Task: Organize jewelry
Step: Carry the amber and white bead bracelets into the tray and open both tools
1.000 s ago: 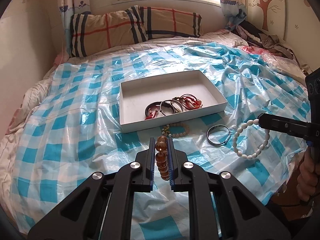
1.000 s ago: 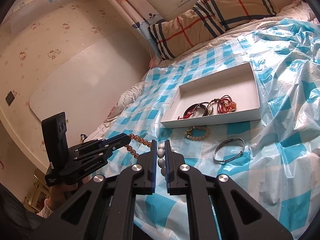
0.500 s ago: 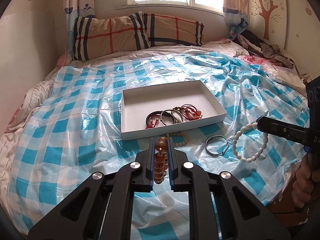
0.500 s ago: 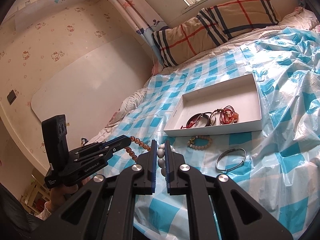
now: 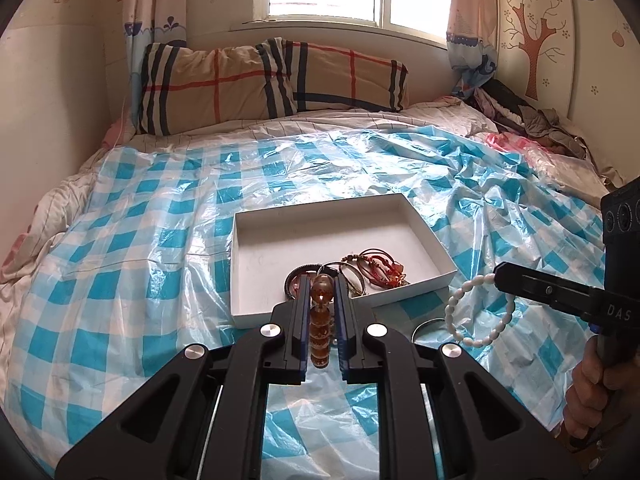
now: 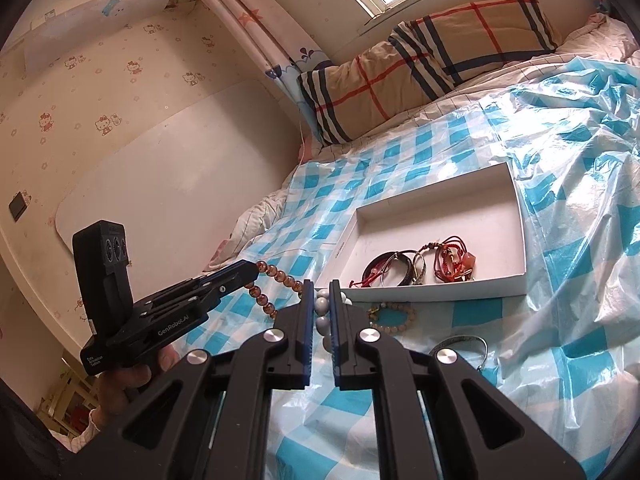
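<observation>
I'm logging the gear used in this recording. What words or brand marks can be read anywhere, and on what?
"GenRobot.AI": side of the left gripper.
"DAS": body of the right gripper, cut off by the frame edge.
Small white print at the left gripper's rear: too small to read.

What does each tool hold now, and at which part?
Left tool pinches the amber bracelet by a few beads; right tool pinches the white bracelet likewise. Both loops hang free.

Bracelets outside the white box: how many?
4. Amber bead bracelet in the left tongs; white bead bracelet in the right tongs; tan bead bracelet and silver bangle on the plastic sheet.
</observation>
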Motion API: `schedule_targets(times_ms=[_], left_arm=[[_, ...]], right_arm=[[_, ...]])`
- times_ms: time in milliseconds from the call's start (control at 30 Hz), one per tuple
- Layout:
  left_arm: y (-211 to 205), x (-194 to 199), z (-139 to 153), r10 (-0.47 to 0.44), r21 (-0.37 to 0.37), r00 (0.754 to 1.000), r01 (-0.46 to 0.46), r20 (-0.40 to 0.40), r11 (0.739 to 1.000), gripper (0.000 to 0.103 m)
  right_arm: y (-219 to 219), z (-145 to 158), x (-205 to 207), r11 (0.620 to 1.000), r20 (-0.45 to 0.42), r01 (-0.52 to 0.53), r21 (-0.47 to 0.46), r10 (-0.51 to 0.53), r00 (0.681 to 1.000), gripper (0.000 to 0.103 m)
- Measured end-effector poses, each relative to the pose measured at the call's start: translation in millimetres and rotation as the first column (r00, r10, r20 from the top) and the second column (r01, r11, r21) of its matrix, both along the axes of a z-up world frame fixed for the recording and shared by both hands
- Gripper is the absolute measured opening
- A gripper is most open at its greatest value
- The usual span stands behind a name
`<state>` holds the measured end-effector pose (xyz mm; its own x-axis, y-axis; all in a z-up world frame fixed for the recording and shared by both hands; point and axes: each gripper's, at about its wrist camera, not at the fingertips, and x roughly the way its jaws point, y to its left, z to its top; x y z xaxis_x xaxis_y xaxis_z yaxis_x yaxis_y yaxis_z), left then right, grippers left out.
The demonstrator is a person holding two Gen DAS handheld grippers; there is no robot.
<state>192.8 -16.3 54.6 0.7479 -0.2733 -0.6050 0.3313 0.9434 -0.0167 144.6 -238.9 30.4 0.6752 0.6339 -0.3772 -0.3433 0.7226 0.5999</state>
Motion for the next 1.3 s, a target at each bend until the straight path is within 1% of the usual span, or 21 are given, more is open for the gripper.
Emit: schedule_targets(times_ms=[500,667,867,967,1033,1067,1133,1200,1300], left_arm=[[-22.1,44.3,-13.3,-0.036,-0.014,0.999,0.036,-0.010,0.999,0.011],[-31.5,59.2,-17.4,-0.053,-0.016,0.999,0.053,-0.005,0.998,0.011],[-43.2,82.4,-25.9,-0.066,-0.034,0.998,0.066,-0.007,0.997,0.011],[-47.4,99.8,-37.7,-0.064,-0.052,0.997,0.062,-0.035,0.997,0.011],[-49.7,113.3,-50.0,-0.059,-0.048,0.995,0.055,-0.079,0.997,0.011],[-49.6,118.5,-55.3,-0.058,-0.048,0.993,0.054,-0.099,0.997,0.011],[-46.8,122.3,-61.3,-0.044,-0.041,0.992,0.039,-0.119,0.998,0.011],[-39.6,119.2,-62.8,-0.027,-0.041,0.992,0.022,-0.120,0.999,0.012],[-26.8,112.9,-63.1,0.000,-0.041,0.992,-0.006,-0.127,0.999,0.013]], right_arm=[[-13.1,-2.0,46.7,0.999,0.025,0.052,0.004,-0.052,0.998,0.008],[-15.3,-5.9,65.0,0.998,0.030,0.070,0.004,-0.070,0.997,0.008],[-13.7,-14.6,91.3,0.995,0.034,0.096,-0.010,-0.095,0.995,0.008],[-9.6,-22.3,107.3,0.993,0.029,0.116,-0.037,-0.115,0.993,0.008],[-6.3,-29.7,117.5,0.990,0.003,0.131,-0.056,-0.131,0.991,0.009],[-6.2,-33.1,120.5,0.991,-0.013,0.128,-0.044,-0.129,0.992,0.010],[-6.1,-33.4,118.1,0.990,-0.008,0.136,-0.046,-0.137,0.991,0.027],[-7.1,-30.3,110.6,0.989,0.005,0.137,-0.055,-0.137,0.991,0.027],[-11.3,-28.8,98.2,0.986,-0.001,0.143,-0.081,-0.143,0.990,0.028]])
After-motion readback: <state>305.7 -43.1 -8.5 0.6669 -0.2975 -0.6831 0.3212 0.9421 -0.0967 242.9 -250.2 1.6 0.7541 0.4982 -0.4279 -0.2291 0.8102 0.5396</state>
